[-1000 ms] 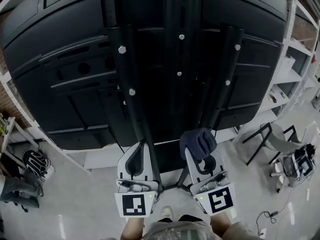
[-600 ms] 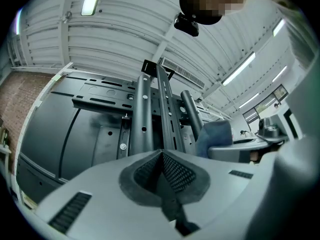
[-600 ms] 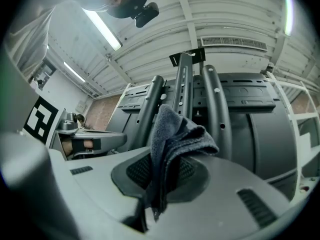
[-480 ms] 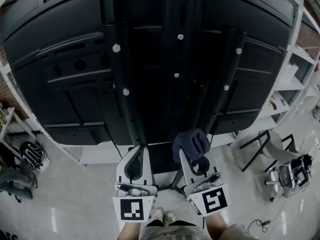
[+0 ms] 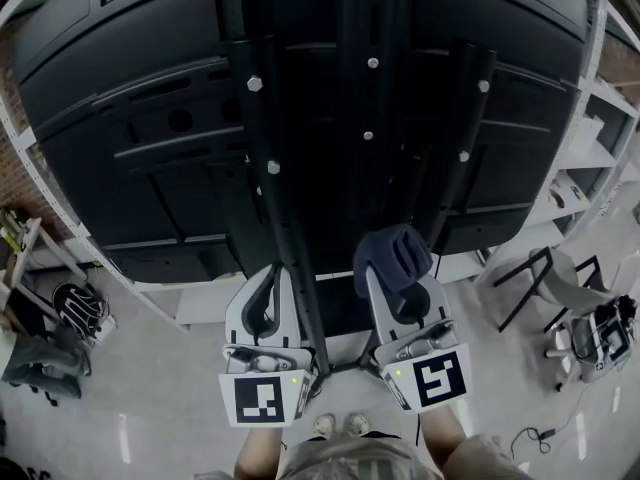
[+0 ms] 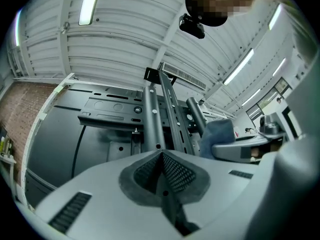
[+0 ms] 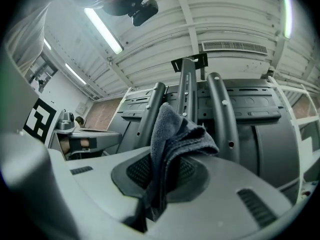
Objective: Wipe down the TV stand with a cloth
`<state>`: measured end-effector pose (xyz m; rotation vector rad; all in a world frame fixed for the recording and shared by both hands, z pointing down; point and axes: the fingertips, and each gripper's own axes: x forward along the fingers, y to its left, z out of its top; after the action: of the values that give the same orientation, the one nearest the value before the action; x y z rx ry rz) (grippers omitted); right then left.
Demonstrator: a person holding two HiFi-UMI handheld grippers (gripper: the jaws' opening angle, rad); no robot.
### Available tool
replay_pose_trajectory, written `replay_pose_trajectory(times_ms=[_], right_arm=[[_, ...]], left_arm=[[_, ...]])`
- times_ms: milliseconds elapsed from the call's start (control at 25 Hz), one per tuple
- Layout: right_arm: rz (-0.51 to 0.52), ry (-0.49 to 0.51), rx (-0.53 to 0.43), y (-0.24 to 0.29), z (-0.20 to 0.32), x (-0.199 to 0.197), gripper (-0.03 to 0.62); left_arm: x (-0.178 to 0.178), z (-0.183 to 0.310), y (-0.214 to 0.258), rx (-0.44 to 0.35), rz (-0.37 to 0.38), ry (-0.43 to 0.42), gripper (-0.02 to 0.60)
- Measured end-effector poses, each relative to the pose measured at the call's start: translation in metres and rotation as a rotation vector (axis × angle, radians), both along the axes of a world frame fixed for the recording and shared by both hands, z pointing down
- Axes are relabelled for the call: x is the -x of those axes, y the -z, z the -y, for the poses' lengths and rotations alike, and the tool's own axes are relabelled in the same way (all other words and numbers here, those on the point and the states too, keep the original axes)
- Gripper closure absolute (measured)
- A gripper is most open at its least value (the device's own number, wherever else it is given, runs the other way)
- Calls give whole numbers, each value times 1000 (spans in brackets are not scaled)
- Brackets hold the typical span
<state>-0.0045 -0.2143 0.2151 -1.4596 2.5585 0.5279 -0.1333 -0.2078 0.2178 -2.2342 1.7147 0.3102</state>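
The black TV stand (image 5: 340, 168) fills the upper head view: a central column with two slanted poles bolted to the back of a large dark TV (image 5: 130, 158). My right gripper (image 5: 398, 280) is shut on a dark blue cloth (image 5: 393, 258), whose bunched end sticks out just short of the right pole (image 7: 220, 109). The cloth (image 7: 172, 134) rises between the jaws in the right gripper view. My left gripper (image 5: 262, 303) is shut with nothing in it, its jaws pointing at the left pole (image 6: 152, 119).
White shelving (image 5: 590, 168) runs behind the TV on the right. A black-framed chair (image 5: 545, 278) and a small wheeled device (image 5: 600, 333) stand on the floor at right; bags (image 5: 70, 313) lie at left. My feet (image 5: 340, 426) show below.
Both grippers and the view have shifted slightly against the stand; the cloth stays clamped in the right gripper, still close to the lower part of the poles.
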Motion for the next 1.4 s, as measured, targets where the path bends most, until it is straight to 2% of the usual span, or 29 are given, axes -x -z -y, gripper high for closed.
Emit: replay_pose_trajectory(times_ms=[160,360,440,560,720,880,1120,1400], right_arm=[[-64,-28,-68,37,2,20,534],[-192,-227,-319,129,9,35,534],[-304,-299,-415,167,11,51,534],[-501,-348,-538,204,1,71,534],[-619,-423,-653,232,0,97,534],[-724,-507,-693,250,12,121,534],[-837,-635,-690,247,27,125,534],[-867,-628,-645,238,30,133,534]], left_arm=[[12,-2,0,-1,6,3,566],[26,-2,8,-17,-5,-5,566],[31,-3,14,-36,-9,-7,566],[23,-16,14,-62,-9,-11,566],[23,-21,15,-75,-13,-16,566],[35,-14,21,-76,-22,-24,566],[39,-16,18,-76,-26,-27,567],[48,-14,13,-65,-32,-28,566]])
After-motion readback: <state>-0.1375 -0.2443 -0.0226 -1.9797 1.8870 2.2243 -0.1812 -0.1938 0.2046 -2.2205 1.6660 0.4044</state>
